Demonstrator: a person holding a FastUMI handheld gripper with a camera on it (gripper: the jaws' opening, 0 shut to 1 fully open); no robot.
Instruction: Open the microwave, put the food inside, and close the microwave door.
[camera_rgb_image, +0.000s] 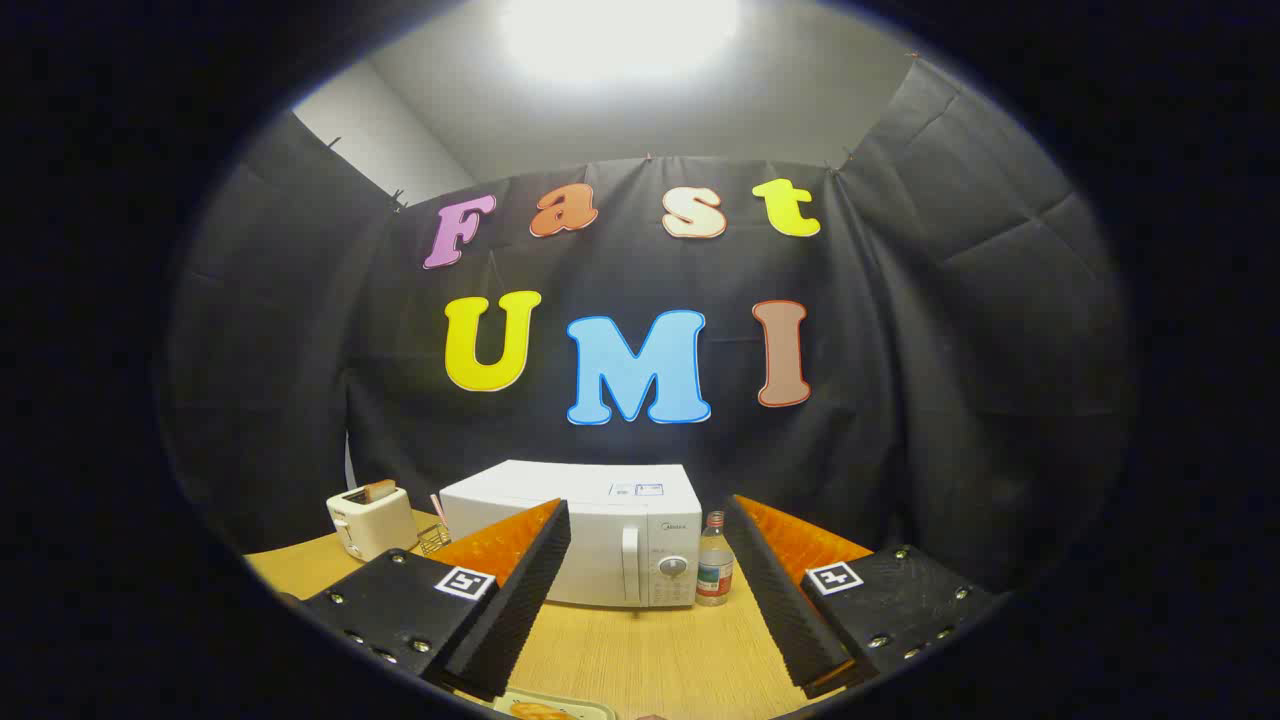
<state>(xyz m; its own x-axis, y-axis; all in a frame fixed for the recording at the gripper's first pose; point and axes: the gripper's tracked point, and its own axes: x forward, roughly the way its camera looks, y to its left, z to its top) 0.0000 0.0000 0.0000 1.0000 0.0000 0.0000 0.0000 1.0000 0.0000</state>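
the gripper is spread wide, holding nothing. a tray of food lies on the table at 6 o'clock, just under the fingers. beyond, at 12, the microwave stands shut; a bottle at its 3, a toaster at its 9.

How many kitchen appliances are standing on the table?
2. The white microwave stands beyond the open gripper, door shut. The toaster stands to its left, bread in its slot. More may be hidden behind the fingers.
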